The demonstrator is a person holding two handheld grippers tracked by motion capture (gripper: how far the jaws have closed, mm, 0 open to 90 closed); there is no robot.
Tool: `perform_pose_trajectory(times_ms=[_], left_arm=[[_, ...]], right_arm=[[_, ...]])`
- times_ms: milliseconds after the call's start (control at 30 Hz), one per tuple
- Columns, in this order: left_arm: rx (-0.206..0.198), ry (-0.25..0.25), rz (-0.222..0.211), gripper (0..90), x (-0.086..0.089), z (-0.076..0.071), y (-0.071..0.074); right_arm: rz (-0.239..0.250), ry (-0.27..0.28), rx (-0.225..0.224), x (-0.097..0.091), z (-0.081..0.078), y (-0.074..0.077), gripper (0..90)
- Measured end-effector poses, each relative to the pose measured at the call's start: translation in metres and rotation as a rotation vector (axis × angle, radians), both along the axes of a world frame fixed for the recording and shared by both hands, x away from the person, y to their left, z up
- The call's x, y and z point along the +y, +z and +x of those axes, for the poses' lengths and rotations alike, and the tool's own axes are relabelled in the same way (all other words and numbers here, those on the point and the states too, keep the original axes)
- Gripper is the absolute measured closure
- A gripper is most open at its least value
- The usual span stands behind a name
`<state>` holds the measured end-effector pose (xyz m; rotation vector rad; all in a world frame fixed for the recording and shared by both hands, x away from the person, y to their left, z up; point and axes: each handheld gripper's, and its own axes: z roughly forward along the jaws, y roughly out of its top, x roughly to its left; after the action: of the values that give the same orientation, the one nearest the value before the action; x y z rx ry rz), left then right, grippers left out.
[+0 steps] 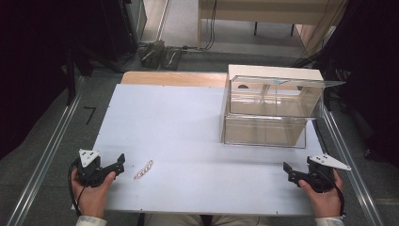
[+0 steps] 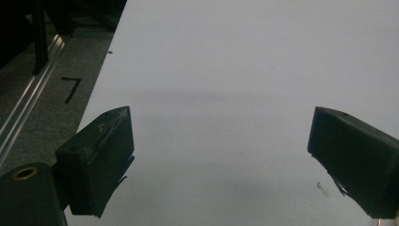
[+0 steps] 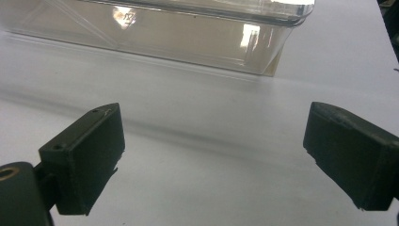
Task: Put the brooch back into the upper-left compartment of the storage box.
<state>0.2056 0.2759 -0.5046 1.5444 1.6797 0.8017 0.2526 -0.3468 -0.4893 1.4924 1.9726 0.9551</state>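
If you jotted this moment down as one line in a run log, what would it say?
left gripper: open, empty | right gripper: open, empty | bracelet: on table, beside left gripper | clear box: far right

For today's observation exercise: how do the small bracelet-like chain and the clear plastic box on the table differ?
The chain is small, pinkish and lies flat near the left tongs; the clear box is large, see-through and stands tall at the far right, nearer the right tongs. Both rest untouched on the white table.
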Motion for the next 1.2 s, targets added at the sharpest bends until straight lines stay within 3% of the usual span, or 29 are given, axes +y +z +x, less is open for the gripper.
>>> perform_pose_trajectory(times_ms=[167, 233, 1200], left_arm=[[-0.001, -0.030, -0.016, 7.8, -0.002, -0.001, -0.001], [-0.006, -0.045, 0.002, 7.8, -0.004, -0.002, -0.003], [0.031, -0.132, -0.007, 12.1, -0.027, -0.005, -0.007]], right_arm=[[-0.001, 0.002, 0.000, 0.000, 0.000, 0.000, 4.4], [-0.002, 0.002, 0.001, 0.000, 0.000, 0.000, 4.4], [0.004, 0.001, 0.009, 0.002, 0.002, 0.000, 4.4]])
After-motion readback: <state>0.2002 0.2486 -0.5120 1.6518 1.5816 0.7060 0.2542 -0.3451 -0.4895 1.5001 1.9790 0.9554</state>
